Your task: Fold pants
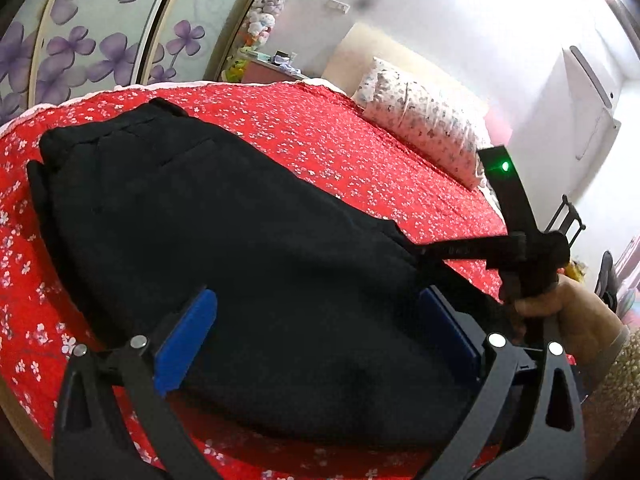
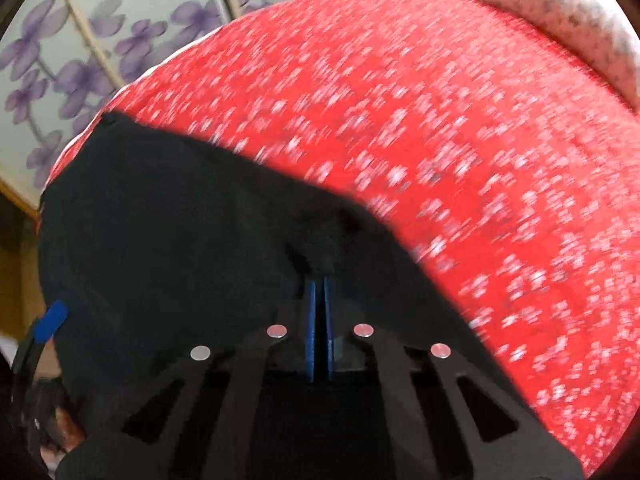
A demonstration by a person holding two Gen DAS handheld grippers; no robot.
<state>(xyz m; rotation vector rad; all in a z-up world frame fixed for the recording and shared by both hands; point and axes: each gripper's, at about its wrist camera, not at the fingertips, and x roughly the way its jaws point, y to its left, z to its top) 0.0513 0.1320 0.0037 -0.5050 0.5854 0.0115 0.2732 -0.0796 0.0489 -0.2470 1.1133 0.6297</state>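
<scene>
The right gripper (image 2: 319, 280) has its 2 blue pads pressed together on a bunched tuck of black cloth, so its jaws are pinching the pants (image 1: 224, 224). Its own view is streaked with motion blur. In the left wrist view the same tool shows as a dark frame with a green light, held by the person's right hand (image 1: 560, 316), meeting the pants at their edge nearer the pillow.

The left gripper (image 1: 316, 340) has its jaws spread wide. Its 2 blue fingers (image 1: 186, 344) stand on either side of the pants' near end with nothing clamped between them; whether they touch the cloth cannot be told.

The pants lie as 1 broad black mass across the near part of the bed (image 1: 340, 136), running from the near edge toward the far left corner, where seams and what looks like a pocket show.

The step in hand appears to be a fold with 1 side gripped and the other not yet taken. The next move likely calls for the left jaws to close on the near edge, so both tools can carry the cloth over evenly without it sagging or twisting.

The bed wears a red cover sprinkled with small white flowers. A pale patterned pillow (image 1: 420, 120) rests at the head. Beyond the far edge stand sliding doors (image 1: 80, 48) painted with purple blossoms, a column of soft toys (image 1: 264, 12) and a white wall.
</scene>
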